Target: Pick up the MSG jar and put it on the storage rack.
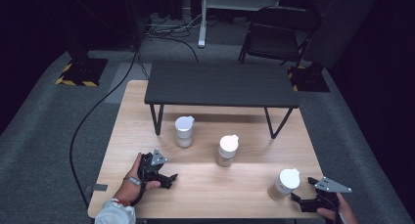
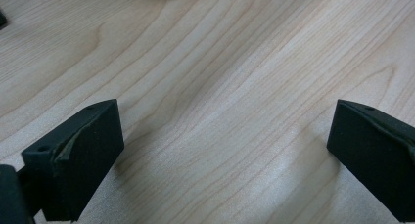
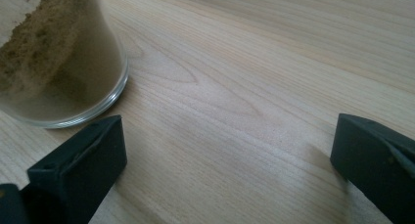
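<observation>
**Three jars standing, none in hand**

While both of my grippers rest low on the wooden table (image 1: 147, 111), nothing is held. My right gripper (image 1: 299, 200) sits at the near right corner, jaws spread wide with bare wood between them; in the right gripper view the nearest jar (image 3: 58, 62) stands just beside its one jaw, glass base on the table, brown powder inside. From the high view that same jar (image 1: 284, 184) is upright with its white lid on, just beside the gripper.

My left gripper (image 1: 171, 179) lies near the front left, jaws likewise wide apart over plain wood.

Two more lidded jars are upright: a middle jar (image 1: 227, 150) and a far jar (image 1: 184, 131), the latter close to the small dark bench (image 1: 220, 84).

Judgement: work barely begun. No jar grasped, moved or opened; the reach to the nearest jar looks like the step in hand.
</observation>
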The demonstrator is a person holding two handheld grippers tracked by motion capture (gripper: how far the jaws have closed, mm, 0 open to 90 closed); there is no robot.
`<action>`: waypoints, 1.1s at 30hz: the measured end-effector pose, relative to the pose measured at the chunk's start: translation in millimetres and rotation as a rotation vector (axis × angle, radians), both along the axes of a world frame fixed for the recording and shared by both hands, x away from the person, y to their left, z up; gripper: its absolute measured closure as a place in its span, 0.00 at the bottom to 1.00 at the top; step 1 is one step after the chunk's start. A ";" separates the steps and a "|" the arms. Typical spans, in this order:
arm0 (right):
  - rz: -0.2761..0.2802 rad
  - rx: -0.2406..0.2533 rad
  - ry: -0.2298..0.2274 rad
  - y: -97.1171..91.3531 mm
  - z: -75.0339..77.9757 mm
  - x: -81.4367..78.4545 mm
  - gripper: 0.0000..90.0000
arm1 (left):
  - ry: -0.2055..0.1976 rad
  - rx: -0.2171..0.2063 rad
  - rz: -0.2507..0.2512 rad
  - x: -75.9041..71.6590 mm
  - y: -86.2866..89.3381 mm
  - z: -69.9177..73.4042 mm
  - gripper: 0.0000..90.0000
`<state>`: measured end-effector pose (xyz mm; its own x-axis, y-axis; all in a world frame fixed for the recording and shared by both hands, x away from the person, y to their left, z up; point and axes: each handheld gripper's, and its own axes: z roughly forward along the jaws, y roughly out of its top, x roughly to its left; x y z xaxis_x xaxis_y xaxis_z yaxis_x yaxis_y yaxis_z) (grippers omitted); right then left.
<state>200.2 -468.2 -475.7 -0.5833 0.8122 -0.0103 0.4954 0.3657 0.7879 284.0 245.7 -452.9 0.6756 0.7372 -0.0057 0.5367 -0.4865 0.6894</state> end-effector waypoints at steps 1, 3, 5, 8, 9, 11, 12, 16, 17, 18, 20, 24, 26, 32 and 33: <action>0.000 0.000 0.000 0.0 -0.1 0.0 0.00 | 0.000 -0.001 -0.001 0.1 0.0 -0.1 0.00; 0.000 0.001 0.000 0.0 -0.1 -0.1 0.00 | -0.001 0.001 -0.001 0.2 0.0 0.0 0.00; 0.000 0.001 0.000 -0.1 -0.1 0.0 0.00 | -0.001 0.002 -0.002 0.2 0.0 0.1 0.00; 0.000 0.001 0.000 0.0 -0.2 -0.1 0.00 | -0.001 0.002 -0.002 0.2 0.0 0.1 0.00; 0.000 0.001 0.000 0.0 -0.2 -0.1 0.00 | -0.001 0.002 -0.002 0.2 0.0 0.1 0.00; -0.001 0.002 -0.002 -0.1 -0.5 -0.4 0.00 | 0.000 0.000 -0.001 0.1 0.0 0.0 0.00; -0.002 0.002 -0.002 0.0 -0.6 -0.6 0.00 | -0.001 0.001 -0.002 0.2 0.0 0.0 0.00; -0.008 0.003 -0.002 0.4 -0.8 -0.9 0.00 | -0.002 0.003 -0.002 0.5 -0.2 0.2 0.00; -0.008 0.003 -0.003 0.4 -0.8 -1.0 0.00 | -0.001 0.001 0.001 0.5 -0.6 0.0 0.00; -0.009 0.003 -0.003 0.4 -0.8 -1.0 0.00 | -0.001 0.001 0.003 0.5 -1.0 0.0 0.00; -0.010 0.003 -0.003 0.5 -0.8 -1.1 0.00 | 0.000 0.004 0.009 0.7 -2.2 0.6 0.00; -0.011 0.004 -0.004 0.5 -1.0 -1.4 0.00 | -0.002 0.008 0.027 -0.3 -5.3 1.8 0.01; -0.013 0.004 -0.004 0.5 -1.0 -1.6 0.00 | -0.001 -0.003 0.036 -0.7 -4.9 2.5 0.02; -0.014 0.004 -0.005 0.5 -1.2 -1.8 0.00 | -0.022 -0.024 0.037 -4.7 -3.9 5.6 0.02; -0.015 0.004 -0.005 0.5 -1.3 -2.0 0.00 | -0.030 -0.029 0.041 -6.2 -3.2 7.1 0.02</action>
